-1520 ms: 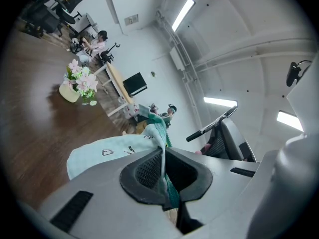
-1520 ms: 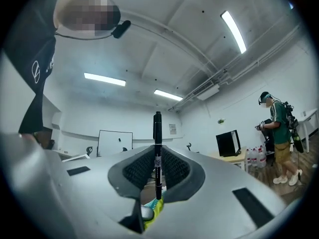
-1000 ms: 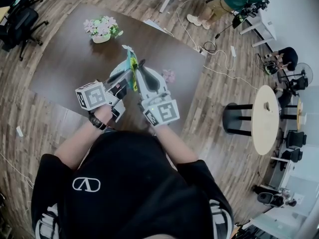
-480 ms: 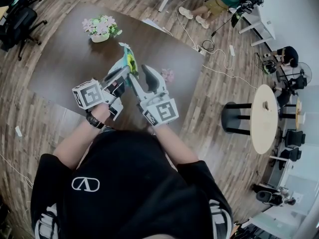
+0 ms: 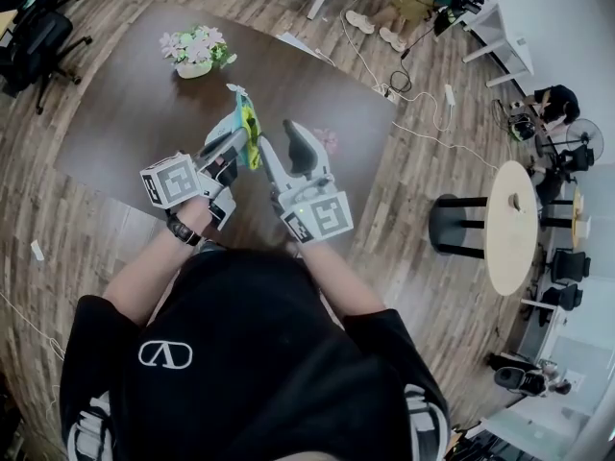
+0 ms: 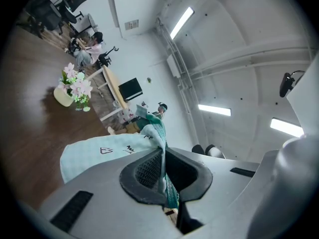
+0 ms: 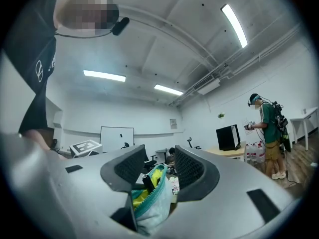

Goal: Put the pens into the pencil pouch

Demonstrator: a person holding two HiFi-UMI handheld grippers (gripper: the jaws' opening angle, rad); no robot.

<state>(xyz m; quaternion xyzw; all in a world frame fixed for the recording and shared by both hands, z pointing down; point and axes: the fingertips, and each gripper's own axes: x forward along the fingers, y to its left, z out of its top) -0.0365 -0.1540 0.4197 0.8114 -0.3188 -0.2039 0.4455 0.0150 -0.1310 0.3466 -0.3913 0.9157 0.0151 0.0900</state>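
Okay, both hand-held grippers are up in front of the person, over a dark brown table [image 5: 125, 123]. The left gripper [image 6: 162, 176] is clamped tight on the pencil pouch [image 6: 97, 153]: its jaws are together, with a fold of the mint-green fabric pinched between the black ribbed pads, and the rest of the pouch hangs out to the left of the jaws. So the pouch is held off the table by that grip alone (no other support visible).

The right gripper [image 7: 158, 171] has just been opening its jaws; they now stand moderately apart. The open, zippered mouth of the pouch sits between them, but neither pad presses on it. Inside that mouth, the right gripper view shows the black end of a pen [image 7: 148, 182] poking up next to something yellow [image 7: 141, 195]; whether that is lining or another item, I cannot tell. How many pens are in there is not readable either.

From the head view, the two grippers meet at the pouch, left one coming in from the left, right one just beside it. A pot of pink and white flowers [image 5: 195, 54] stands farther back on the table, well apart from the grippers. Off to the right there is a small round table [image 5: 509, 229] on the wood floor. A standing person in a green shirt [image 7: 269, 133] shows in the right gripper view.
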